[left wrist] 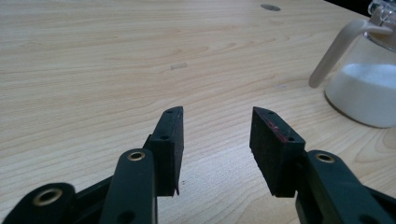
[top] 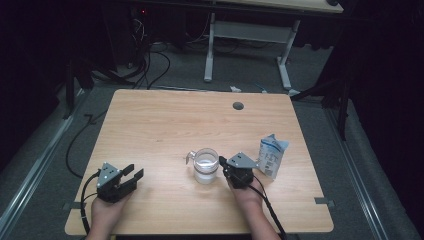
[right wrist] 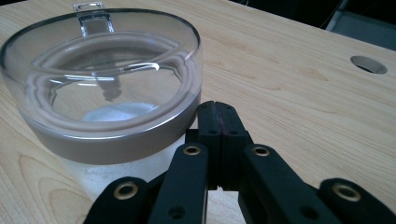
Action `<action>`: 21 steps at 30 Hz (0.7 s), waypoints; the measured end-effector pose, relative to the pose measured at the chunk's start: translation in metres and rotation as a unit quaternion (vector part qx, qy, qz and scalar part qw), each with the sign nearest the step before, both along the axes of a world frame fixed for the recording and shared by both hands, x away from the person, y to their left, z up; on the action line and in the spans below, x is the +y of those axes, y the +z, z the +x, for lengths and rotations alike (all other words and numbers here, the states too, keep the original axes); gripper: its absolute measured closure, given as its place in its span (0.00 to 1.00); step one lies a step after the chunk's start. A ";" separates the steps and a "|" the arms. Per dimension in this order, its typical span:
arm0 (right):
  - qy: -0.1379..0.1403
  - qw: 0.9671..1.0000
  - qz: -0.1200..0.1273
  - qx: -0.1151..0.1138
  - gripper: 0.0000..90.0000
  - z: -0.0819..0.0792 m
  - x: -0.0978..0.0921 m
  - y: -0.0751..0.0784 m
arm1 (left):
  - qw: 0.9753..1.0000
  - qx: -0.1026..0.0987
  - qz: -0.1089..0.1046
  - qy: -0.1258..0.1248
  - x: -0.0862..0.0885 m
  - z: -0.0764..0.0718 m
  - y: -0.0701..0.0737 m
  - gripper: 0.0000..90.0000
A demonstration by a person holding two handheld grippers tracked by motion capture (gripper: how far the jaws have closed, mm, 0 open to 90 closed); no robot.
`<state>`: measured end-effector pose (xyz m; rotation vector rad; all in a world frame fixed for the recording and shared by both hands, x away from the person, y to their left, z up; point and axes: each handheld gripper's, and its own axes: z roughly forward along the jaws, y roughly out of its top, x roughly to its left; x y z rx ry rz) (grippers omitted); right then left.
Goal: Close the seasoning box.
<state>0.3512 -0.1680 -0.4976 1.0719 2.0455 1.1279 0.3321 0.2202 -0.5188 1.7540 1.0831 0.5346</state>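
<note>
Resting on the near-left of the pale wooden tabletop (top: 165, 120), the left gripper (top: 134, 173) holds its fingers wide and empty. At centre stands the clear lidded jar of white powder (top: 206, 165); the right gripper (top: 223, 163), fingers pressed together on nothing, sits just beside its right rim. Judging by this, the reach for the jar is in hand, and next those fingers must open to take the lid (right wrist: 100, 79).

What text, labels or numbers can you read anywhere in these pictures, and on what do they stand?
Nothing can be quoted.
White and blue pouch, right of the right gripper: dark print on its front, too small and blurred to read.
Clear lidded jar of white powder: no label or marking seen.
Left gripper and wooden table: no lettering.
</note>
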 end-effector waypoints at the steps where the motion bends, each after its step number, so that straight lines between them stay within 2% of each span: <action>1: -0.001 1.000 0.004 0.000 1.00 0.000 0.000 0.000 | 1.000 0.000 0.000 -0.001 0.000 0.000 0.000 0.61; 6: -0.004 1.000 -0.003 0.001 1.00 -0.003 0.000 -0.001 | 1.000 0.000 -0.010 -0.002 0.003 -0.002 0.001 0.61; 13: -0.007 1.000 0.000 -0.011 1.00 -0.020 0.000 -0.003 | 1.000 -0.005 -0.010 -0.004 0.004 -0.006 0.004 0.59; 19: 0.002 1.000 0.003 -0.011 1.00 -0.029 0.002 -0.003 | 1.000 -0.008 -0.003 -0.003 0.003 -0.010 0.005 0.59; 21: 0.012 1.000 0.007 -0.011 1.00 -0.032 0.005 -0.003 | 1.000 -0.009 -0.009 0.001 0.003 -0.009 0.006 0.59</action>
